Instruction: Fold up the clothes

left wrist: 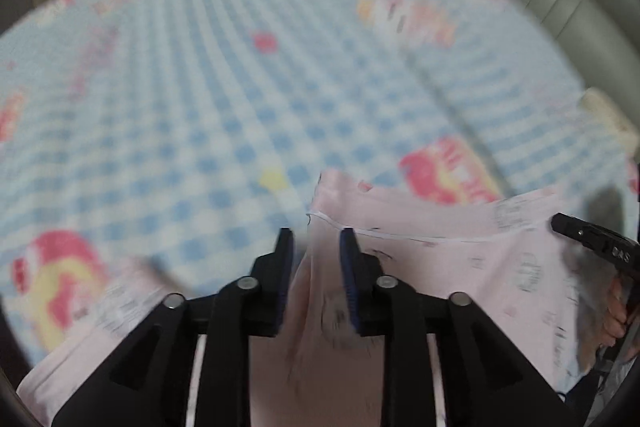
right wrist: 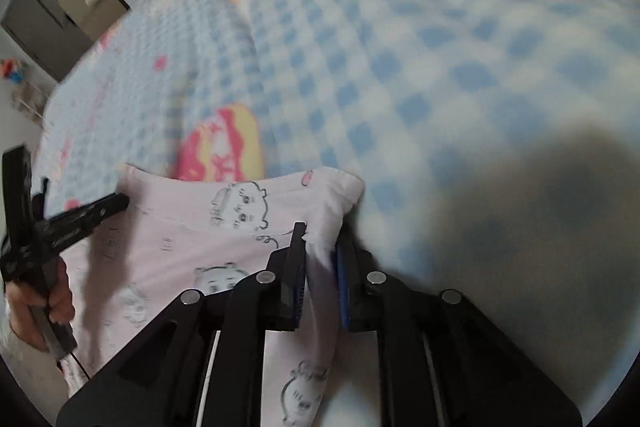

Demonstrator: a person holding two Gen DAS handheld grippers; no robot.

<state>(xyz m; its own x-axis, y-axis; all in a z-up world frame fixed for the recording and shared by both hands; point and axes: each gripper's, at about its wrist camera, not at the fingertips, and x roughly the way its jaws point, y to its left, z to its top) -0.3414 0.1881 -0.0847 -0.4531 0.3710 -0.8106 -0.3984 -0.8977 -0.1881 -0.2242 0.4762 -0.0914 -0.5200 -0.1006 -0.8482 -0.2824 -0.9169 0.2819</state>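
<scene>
Left wrist view: left gripper (left wrist: 316, 239) clamped on the pink garment (left wrist: 440, 267), hem stretched toward the right gripper (left wrist: 568, 223); checked bedspread (left wrist: 240, 87) spreading wide ahead, no legible writing.

Right wrist view: right gripper (right wrist: 320, 239) pinching the garment's corner (right wrist: 240, 227); bedspread (right wrist: 400, 47) ahead, left gripper (right wrist: 116, 205) leftward.

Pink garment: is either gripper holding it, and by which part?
Both hold the pink garment. The left gripper and the right gripper each pinch a bunched fold at opposite ends of its top edge, lifted above the checked bedsheet.
</scene>
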